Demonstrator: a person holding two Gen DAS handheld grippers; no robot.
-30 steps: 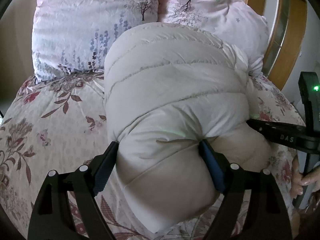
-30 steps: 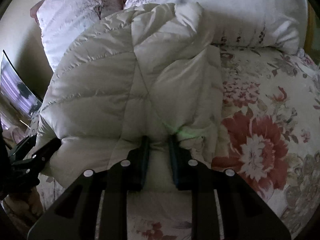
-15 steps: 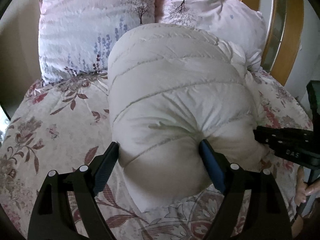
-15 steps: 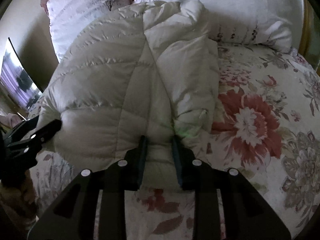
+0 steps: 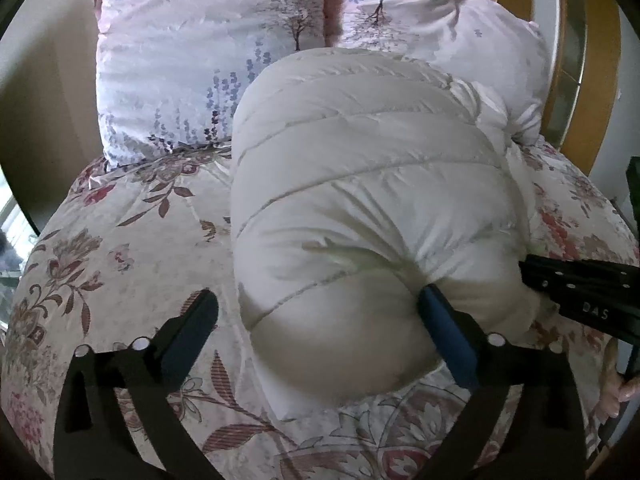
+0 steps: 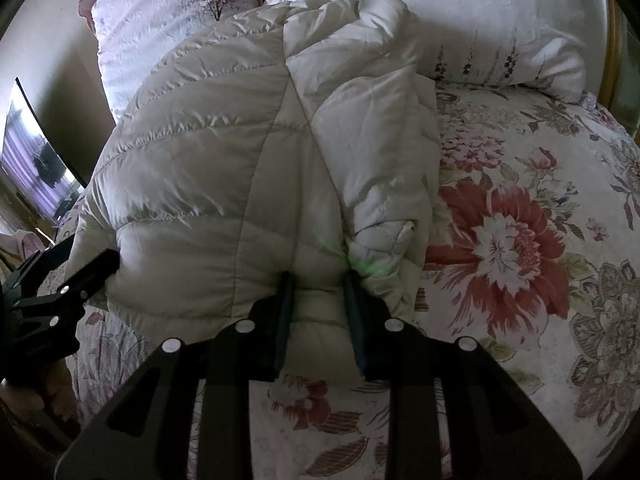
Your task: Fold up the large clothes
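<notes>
A puffy cream-white quilted down jacket (image 5: 360, 184) lies folded into a thick bundle on the floral bedspread (image 5: 120, 240), its far end near the pillows. It also shows in the right wrist view (image 6: 248, 168). My left gripper (image 5: 316, 312) is open; its left finger stands clear of the jacket's near left corner and its right finger (image 5: 440, 312) presses into the fabric. My right gripper (image 6: 318, 284) is shut on the jacket's near hem, which bulges between its jaws. The right gripper also shows in the left wrist view (image 5: 580, 292), and the left gripper in the right wrist view (image 6: 80, 276).
Two floral pillows (image 5: 200, 60) (image 5: 440, 20) lean at the head of the bed. A wooden headboard (image 5: 576, 60) rises at the right. A dark screen (image 6: 32, 160) stands left of the bed. The bedspread (image 6: 520, 240) stretches right of the jacket.
My left gripper has opened wider and its left finger has come off the jacket. The jacket bundle has settled down onto the bed. Both cameras have moved back and lower.
</notes>
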